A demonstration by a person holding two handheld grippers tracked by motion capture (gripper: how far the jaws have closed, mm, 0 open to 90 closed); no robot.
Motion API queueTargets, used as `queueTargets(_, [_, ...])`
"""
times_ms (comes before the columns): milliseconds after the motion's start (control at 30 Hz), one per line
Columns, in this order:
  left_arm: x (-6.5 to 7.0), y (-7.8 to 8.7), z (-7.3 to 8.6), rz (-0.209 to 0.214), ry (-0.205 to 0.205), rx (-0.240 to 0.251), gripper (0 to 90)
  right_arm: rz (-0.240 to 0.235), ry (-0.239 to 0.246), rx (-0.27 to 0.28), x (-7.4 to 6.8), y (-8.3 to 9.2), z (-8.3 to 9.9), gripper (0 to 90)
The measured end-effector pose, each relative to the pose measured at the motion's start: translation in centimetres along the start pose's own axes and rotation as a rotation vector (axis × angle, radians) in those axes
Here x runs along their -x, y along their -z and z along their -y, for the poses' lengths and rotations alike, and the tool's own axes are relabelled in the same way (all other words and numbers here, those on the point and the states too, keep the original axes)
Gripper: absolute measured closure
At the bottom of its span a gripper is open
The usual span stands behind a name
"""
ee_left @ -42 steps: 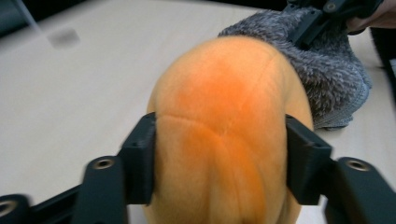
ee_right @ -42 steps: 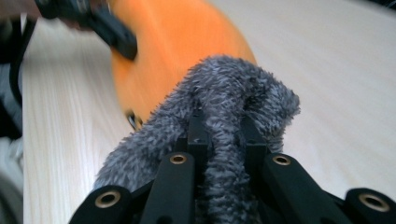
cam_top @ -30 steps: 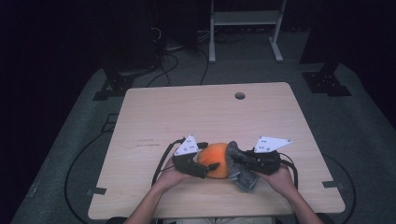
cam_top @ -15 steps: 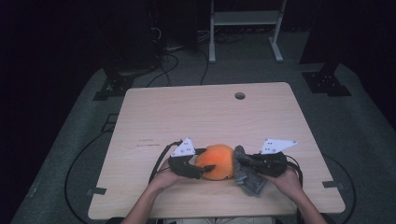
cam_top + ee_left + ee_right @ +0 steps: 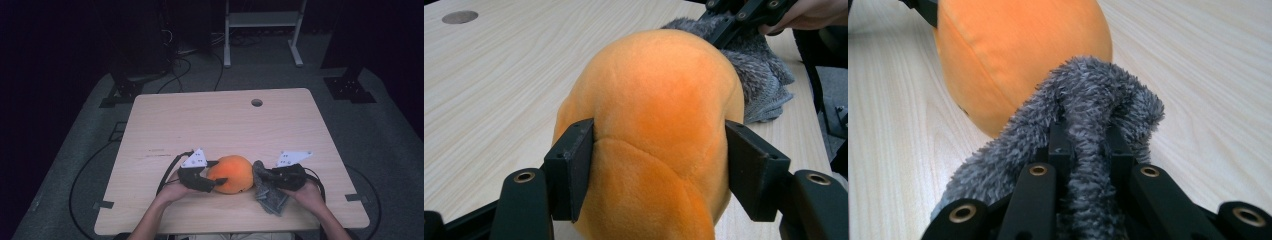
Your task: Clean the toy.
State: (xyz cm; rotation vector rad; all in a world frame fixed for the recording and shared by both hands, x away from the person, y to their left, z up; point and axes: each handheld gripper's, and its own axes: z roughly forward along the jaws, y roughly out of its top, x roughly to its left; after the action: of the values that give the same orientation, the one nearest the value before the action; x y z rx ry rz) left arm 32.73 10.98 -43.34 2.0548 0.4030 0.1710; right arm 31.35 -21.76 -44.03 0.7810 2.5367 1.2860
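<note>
My left tool (image 5: 659, 170) has just been closing; its jaws now press both sides of the orange plush ball (image 5: 649, 130) on the bench (image 5: 210, 120). My right tool (image 5: 1087, 145) is pinched tight on grey fuzzy cloth (image 5: 1088, 100), seemingly touching the ball just ahead.

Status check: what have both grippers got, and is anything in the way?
Left gripper fingers just closed in, pressing both sides of orange plush. Right gripper shut on grey fuzzy cloth, cloth against the plush. Table beyond unobstructed.
</note>
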Motion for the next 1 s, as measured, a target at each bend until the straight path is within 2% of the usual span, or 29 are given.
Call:
queueTargets(33, [-0.1, 0.1, 0.1, 0.005, 0.003, 0.000, 33.4, -0.003, 0.007, 0.034, -0.2, 0.4, -0.4, 78.8])
queueTargets(67, [-0.1, 0.1, 0.1, 0.005, 0.003, 0.000, 33.4, -0.003, 0.007, 0.034, -0.2, 0.4, -0.4, 78.8])
queueTargets(100, [0.0, 0.0, 0.0, 0.006, -0.002, -0.001, 33.4, -0.017, 0.012, 0.098, -0.8, 1.0, -1.3, 78.8])
queueTargets(133, [0.1, -0.1, 0.0, 0.006, -0.006, -0.003, 33.4, -0.017, 0.012, 0.098, -0.8, 1.0, -1.3, 78.8])
queueTargets(167, [0.2, -0.2, -0.1, 0.006, -0.014, -0.006, 33.4, -0.031, 0.032, 0.147, -1.6, 1.3, -2.3, 78.8])
queueTargets(200, [0.4, -0.3, -0.2, 0.008, -0.027, -0.013, 33.4, -0.042, 0.042, 0.169, -1.9, 1.3, -2.7, 78.8])
queueTargets(233, [0.6, -0.3, -0.3, 0.003, -0.043, -0.020, 33.4, -0.055, 0.048, 0.179, -2.3, 1.1, -3.0, 78.8])
queueTargets(300, [0.6, -0.2, -0.3, 0.004, -0.046, -0.021, 32.2, -0.054, 0.069, 0.158, -2.8, 0.6, -3.3, 78.7])
queueTargets(333, [0.5, -0.2, -0.3, -0.003, -0.027, -0.014, 29.0, -0.053, 0.075, 0.150, -2.8, 0.3, -3.2, 78.7])
queueTargets(367, [0.5, -0.2, -0.3, -0.003, -0.027, -0.014, 22.3, -0.050, 0.072, 0.146, -2.7, 0.2, -3.0, 78.8])
queueTargets(400, [0.3, -0.3, -0.4, -0.021, 0.009, -0.016, 22.3, -0.050, 0.072, 0.146, -2.7, 0.2, -3.0, 78.8])
queueTargets(433, [0.1, -0.5, -0.4, -0.028, 0.047, -0.026, 14.3, -0.027, 0.058, 0.125, -2.2, 0.2, -2.7, 78.8])
queueTargets(467, [-0.1, -0.9, -0.4, -0.011, 0.089, -0.027, 14.6, -0.020, 0.048, 0.113, -1.9, 0.2, -2.4, 78.8])
queueTargets(500, [0.0, -0.9, -0.5, -0.016, 0.070, -0.029, 17.8, -0.008, 0.042, 0.092, -1.5, 0.2, -2.2, 78.8])
queueTargets(533, [0.0, -0.9, -0.5, -0.016, 0.070, -0.029, 22.4, -0.008, 0.042, 0.092, -1.5, 0.2, -2.2, 78.8])
queueTargets(567, [0.3, -0.9, -0.7, -0.027, 0.047, -0.030, 22.4, 0.002, 0.043, 0.072, -1.2, 0.2, -2.0, 78.8])
queueTargets(600, [0.7, -0.9, -0.8, -0.034, 0.018, -0.038, 26.1, 0.019, 0.032, 0.052, -0.8, 0.6, -1.6, 78.7])
queueTargets(667, [0.9, -0.9, -0.9, -0.039, 0.002, -0.041, 27.8, 0.027, 0.025, 0.089, -0.9, 1.3, -1.7, 78.7])
queueTargets(700, [1.3, -1.1, -1.2, -0.047, -0.032, -0.046, 28.5, 0.019, 0.030, 0.117, -1.2, 1.6, -2.1, 78.6])
queueTargets(767, [1.7, -1.3, -1.5, -0.065, -0.063, -0.053, 29.6, 0.000, 0.061, 0.166, -2.3, 1.9, -3.2, 78.7])
queueTargets(800, [1.7, -1.3, -1.5, -0.065, -0.063, -0.053, 30.0, -0.014, 0.082, 0.178, -2.9, 1.9, -3.7, 78.6])
queueTargets(833, [2.3, -1.4, -1.8, -0.072, -0.106, -0.065, 30.2, -0.025, 0.102, 0.174, -3.5, 1.7, -4.1, 78.6])
queueTargets(867, [2.6, -1.5, -1.9, -0.075, -0.127, -0.068, 30.1, -0.023, 0.126, 0.166, -4.0, 1.3, -4.3, 78.6])
queueTargets(900, [2.6, -1.5, -1.9, -0.075, -0.127, -0.068, 29.3, -0.020, 0.139, 0.149, -4.3, 1.0, -4.4, 78.6])
queueTargets(933, [2.8, -1.5, -1.9, -0.072, -0.149, -0.075, 29.3, -0.020, 0.139, 0.149, -4.3, 1.0, -4.4, 78.6])
queueTargets(967, [2.9, -1.5, -1.8, -0.060, -0.155, -0.077, 27.3, -0.020, 0.145, 0.134, -4.3, 0.7, -4.2, 78.7])
queueTargets(1000, [2.7, -1.4, -1.7, -0.032, -0.137, -0.064, 21.2, -0.022, 0.136, 0.118, -4.0, 0.5, -3.8, 78.8])
